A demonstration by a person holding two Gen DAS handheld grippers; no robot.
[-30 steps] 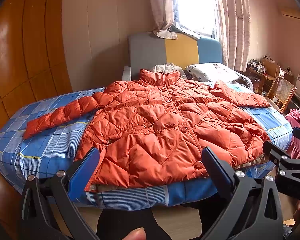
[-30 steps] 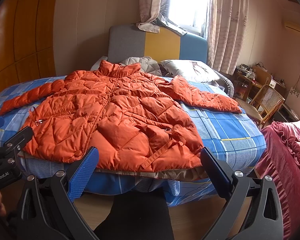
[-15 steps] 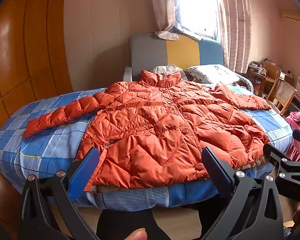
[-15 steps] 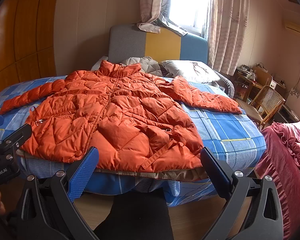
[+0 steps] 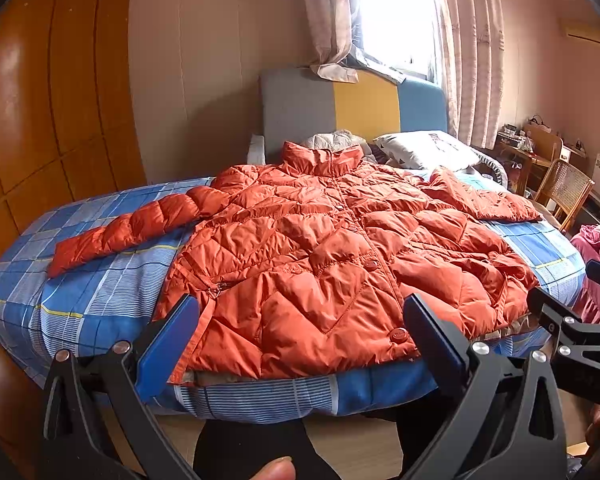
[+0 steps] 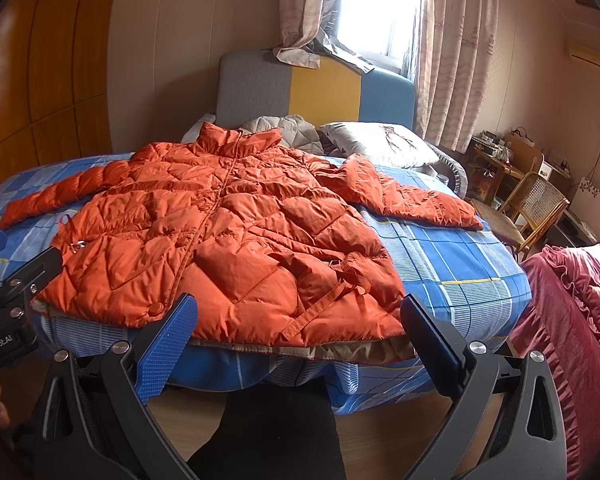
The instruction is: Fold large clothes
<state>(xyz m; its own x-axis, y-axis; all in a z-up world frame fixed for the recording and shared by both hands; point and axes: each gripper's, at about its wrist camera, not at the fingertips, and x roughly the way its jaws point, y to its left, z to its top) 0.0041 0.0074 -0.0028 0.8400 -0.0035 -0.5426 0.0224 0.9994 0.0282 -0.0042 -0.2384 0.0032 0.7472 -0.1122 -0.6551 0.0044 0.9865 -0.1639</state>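
An orange quilted down jacket [image 5: 320, 256] lies face up and buttoned on a bed with a blue checked sheet [image 5: 92, 292], both sleeves spread outward, its hem at the near edge. It also shows in the right wrist view [image 6: 228, 240]. My left gripper [image 5: 300, 312] is open and empty, held just short of the hem's left half. My right gripper [image 6: 296, 316] is open and empty, held in front of the hem's right half. Each gripper shows at the edge of the other's view.
A grey, yellow and blue headboard [image 5: 352, 108] and a pillow [image 5: 428, 150] are at the far end. A wooden wardrobe [image 5: 40, 100] stands left. A wicker chair [image 6: 536, 204] and a red ruffled cover [image 6: 572, 320] are on the right.
Both grippers have shifted very slightly; the views have barely moved. The jacket lies as before.
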